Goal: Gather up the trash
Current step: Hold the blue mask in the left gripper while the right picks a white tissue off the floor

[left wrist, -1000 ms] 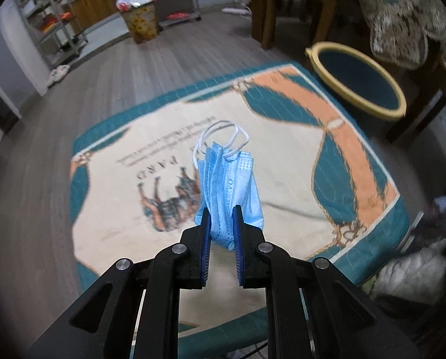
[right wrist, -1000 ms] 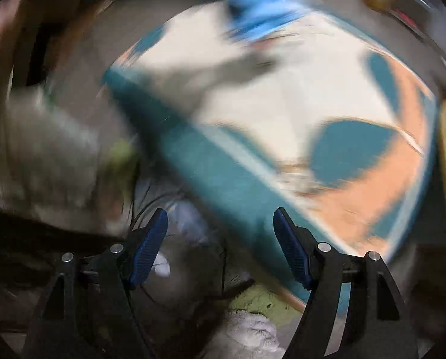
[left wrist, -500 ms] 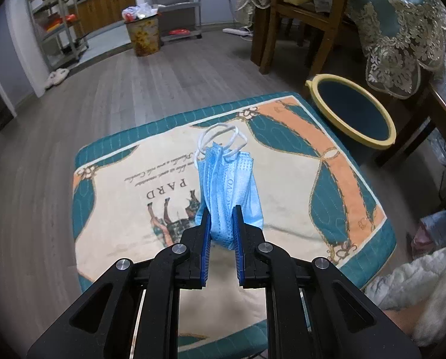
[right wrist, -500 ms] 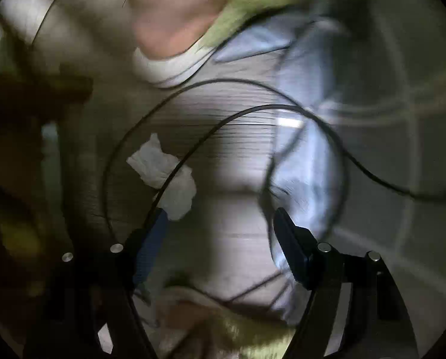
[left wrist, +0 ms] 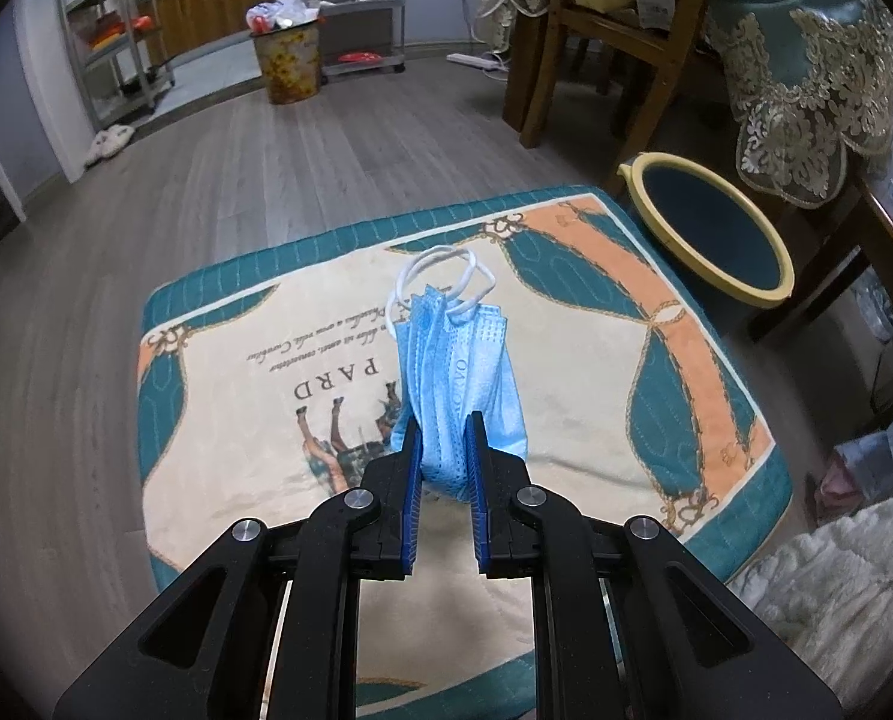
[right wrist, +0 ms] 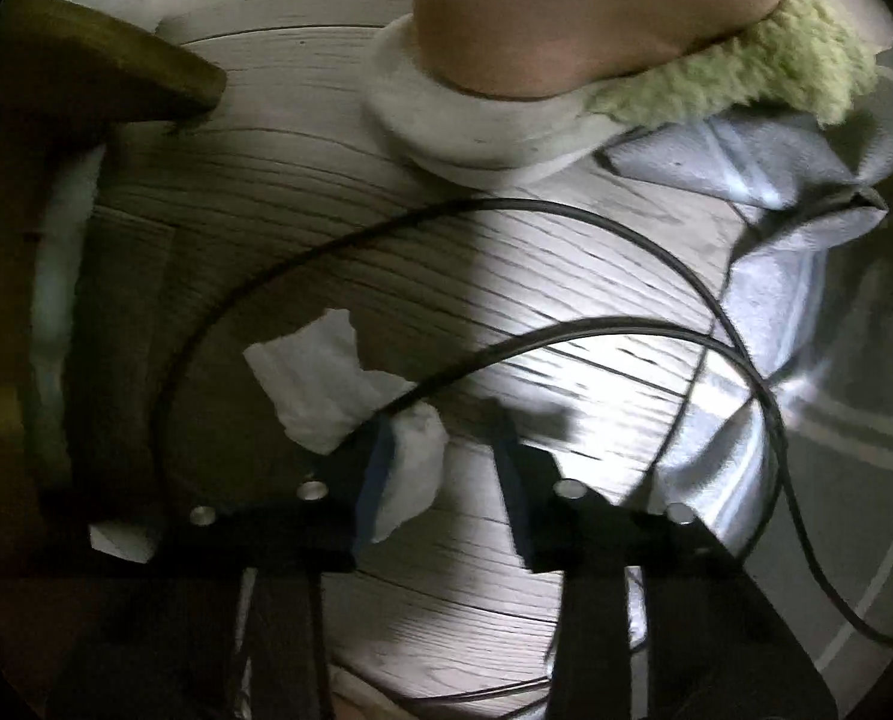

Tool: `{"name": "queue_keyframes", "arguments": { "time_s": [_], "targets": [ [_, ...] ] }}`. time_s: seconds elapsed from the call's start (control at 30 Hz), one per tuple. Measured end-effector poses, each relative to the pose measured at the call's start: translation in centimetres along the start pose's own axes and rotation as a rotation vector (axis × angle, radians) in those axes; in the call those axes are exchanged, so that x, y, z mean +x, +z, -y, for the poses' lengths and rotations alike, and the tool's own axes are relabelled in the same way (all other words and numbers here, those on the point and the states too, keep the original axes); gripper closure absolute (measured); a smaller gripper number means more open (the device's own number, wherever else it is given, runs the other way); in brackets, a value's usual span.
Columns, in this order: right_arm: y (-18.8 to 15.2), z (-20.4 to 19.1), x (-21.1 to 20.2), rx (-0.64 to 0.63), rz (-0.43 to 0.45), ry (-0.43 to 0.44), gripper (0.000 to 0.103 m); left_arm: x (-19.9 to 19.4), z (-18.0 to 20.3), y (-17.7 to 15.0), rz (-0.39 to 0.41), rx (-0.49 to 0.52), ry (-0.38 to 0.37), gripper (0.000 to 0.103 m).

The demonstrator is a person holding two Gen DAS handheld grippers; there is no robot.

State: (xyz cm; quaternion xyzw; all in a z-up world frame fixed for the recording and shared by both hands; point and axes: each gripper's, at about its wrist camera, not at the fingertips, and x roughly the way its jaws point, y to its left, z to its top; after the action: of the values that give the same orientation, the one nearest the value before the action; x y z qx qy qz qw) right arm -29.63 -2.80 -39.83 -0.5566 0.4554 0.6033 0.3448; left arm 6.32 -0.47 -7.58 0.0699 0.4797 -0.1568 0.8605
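Right wrist view is dim and blurred: your right gripper (right wrist: 440, 450) is closing, its jaws not yet pressing the crumpled white tissue (right wrist: 350, 396) on the floor, which lies partly between them under a black cable (right wrist: 566, 336). Your left gripper (left wrist: 443, 438) clamps a folded blue mask (left wrist: 455, 372), white loops beyond the tips, over the mat (left wrist: 626, 360).
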Motion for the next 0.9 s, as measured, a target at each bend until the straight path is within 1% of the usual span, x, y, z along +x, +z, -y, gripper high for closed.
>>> {"name": "queue_keyframes", "arguments": {
  "time_s": [0.1,0.2,0.3,0.33,0.43,0.57,0.63,0.67,0.73,0.8,0.9],
  "targets": [
    [0.0,-0.2,-0.9,0.015,0.010,0.037,0.096,0.0,0.5,0.2,0.005,0.019,0.005,0.088],
    [-0.7,0.3,-2.8,0.028,0.012,0.043,0.096,-0.3,0.8,0.5,0.018,0.026,-0.003,0.088],
    [-2.1,1.2,-5.4,0.068,0.003,0.047,0.096,-0.8,1.1,0.9,0.034,0.037,-0.005,0.088],
    [-3.2,1.8,-6.4,0.079,-0.003,0.038,0.096,-1.0,1.2,1.0,0.041,0.037,-0.005,0.088],
    [-4.9,3.6,-9.4,0.152,-0.029,-0.027,0.096,-1.9,1.1,1.5,0.071,0.025,-0.013,0.088],
    [-8.8,6.9,-14.4,0.309,-0.045,-0.128,0.096,-2.9,0.9,2.2,0.106,0.013,-0.015,0.088],
    [-10.1,7.2,-16.1,0.389,-0.042,-0.166,0.096,-3.3,0.8,2.4,0.116,0.010,-0.014,0.088],
    [-11.1,7.6,-17.4,0.417,-0.041,-0.209,0.096,-3.6,0.7,2.5,0.121,0.006,-0.013,0.088],
    [-12.4,8.8,-19.5,0.488,-0.024,-0.248,0.096,-4.0,0.5,2.5,0.128,-0.006,-0.018,0.088],
    [-13.8,9.6,-22.1,0.554,0.008,-0.315,0.096,-4.4,0.5,2.6,0.136,-0.013,-0.025,0.088],
    [-15.7,10.9,-26.8,0.693,0.134,-0.380,0.096,-4.8,0.7,2.6,0.141,-0.006,-0.022,0.088]
  ]
}}
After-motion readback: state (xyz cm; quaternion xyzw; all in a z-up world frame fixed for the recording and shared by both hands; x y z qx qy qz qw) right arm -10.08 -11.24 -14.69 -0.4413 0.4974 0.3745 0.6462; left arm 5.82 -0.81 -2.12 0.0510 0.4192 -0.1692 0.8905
